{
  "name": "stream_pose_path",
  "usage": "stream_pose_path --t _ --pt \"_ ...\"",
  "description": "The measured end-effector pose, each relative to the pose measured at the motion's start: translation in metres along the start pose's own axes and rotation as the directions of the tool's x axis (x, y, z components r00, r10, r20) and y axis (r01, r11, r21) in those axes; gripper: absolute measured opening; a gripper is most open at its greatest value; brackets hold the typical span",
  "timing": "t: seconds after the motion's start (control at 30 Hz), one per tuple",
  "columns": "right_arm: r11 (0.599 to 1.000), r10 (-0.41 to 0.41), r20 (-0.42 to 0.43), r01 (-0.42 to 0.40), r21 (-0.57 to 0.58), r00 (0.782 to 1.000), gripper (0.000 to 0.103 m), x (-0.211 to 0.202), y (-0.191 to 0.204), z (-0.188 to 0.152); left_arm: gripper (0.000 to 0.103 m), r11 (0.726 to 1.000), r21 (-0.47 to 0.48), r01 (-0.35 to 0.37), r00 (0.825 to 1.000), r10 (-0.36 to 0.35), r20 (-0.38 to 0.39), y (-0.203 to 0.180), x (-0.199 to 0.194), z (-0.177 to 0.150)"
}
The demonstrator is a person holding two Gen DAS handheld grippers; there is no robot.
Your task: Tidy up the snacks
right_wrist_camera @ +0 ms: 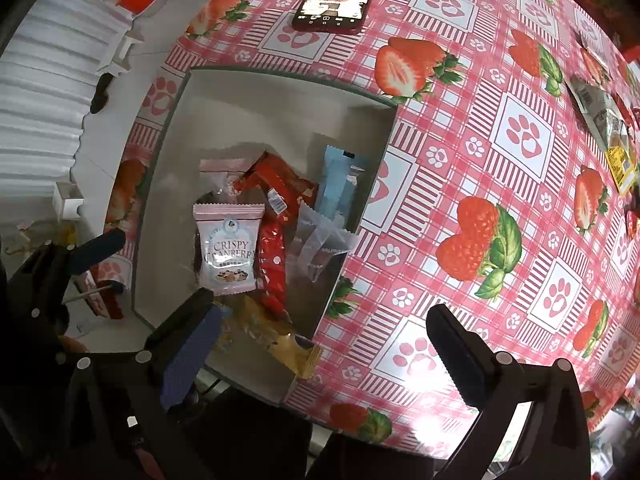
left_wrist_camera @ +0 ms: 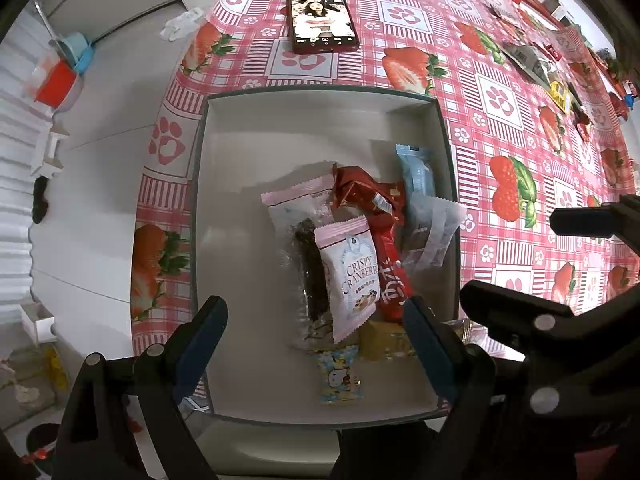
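Shallow grey-rimmed box (left_wrist_camera: pixel 404 98), set at the tabletop's edge on a strawberry-and-paw-print tablecloth (left_wrist_camera: pixel 500 96): holds a heap of snack packets against its right wall, including a pink-and-white "Crispy Cranberry" packet (left_wrist_camera: pixel 352 276), a red wrapper (left_wrist_camera: pixel 390 264), a light blue packet (left_wrist_camera: pixel 416 168), a clear pouch (left_wrist_camera: pixel 434 228), a gold packet (right_wrist_camera: pixel 280 340) and a cartoon-print sweet (left_wrist_camera: pixel 340 376) near its front edge. Left gripper (left_wrist_camera: pixel 316 340): jaws wide apart, empty, above the heap; right gripper (right_wrist_camera: pixel 324 340): jaws wide apart, empty, straddling the box's right wall. Phone (left_wrist_camera: pixel 323 18): beyond the box's far edge.
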State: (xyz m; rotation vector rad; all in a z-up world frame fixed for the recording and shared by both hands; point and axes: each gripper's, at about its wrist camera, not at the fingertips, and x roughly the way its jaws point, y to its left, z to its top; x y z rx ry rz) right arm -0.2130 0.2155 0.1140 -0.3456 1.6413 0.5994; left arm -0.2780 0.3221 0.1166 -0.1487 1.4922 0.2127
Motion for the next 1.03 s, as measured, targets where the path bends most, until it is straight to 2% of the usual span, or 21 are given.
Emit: stream_pose_path --t 0.7,1.03 --pt "1.000 -0.011 0.011 0.011 0.021 1.000 0.103 -0.002 0.004 0.002 0.091 1.000 0.002 0.012 1.000 -0.012 0.001 0.006 -0.001 0.002" --pt "0.999 -0.008 0.006 0.008 0.042 1.000 0.103 -0.001 -0.001 0.003 0.091 0.998 -0.054 0.020 1.000 -0.019 0.006 0.021 0.000 0.003"
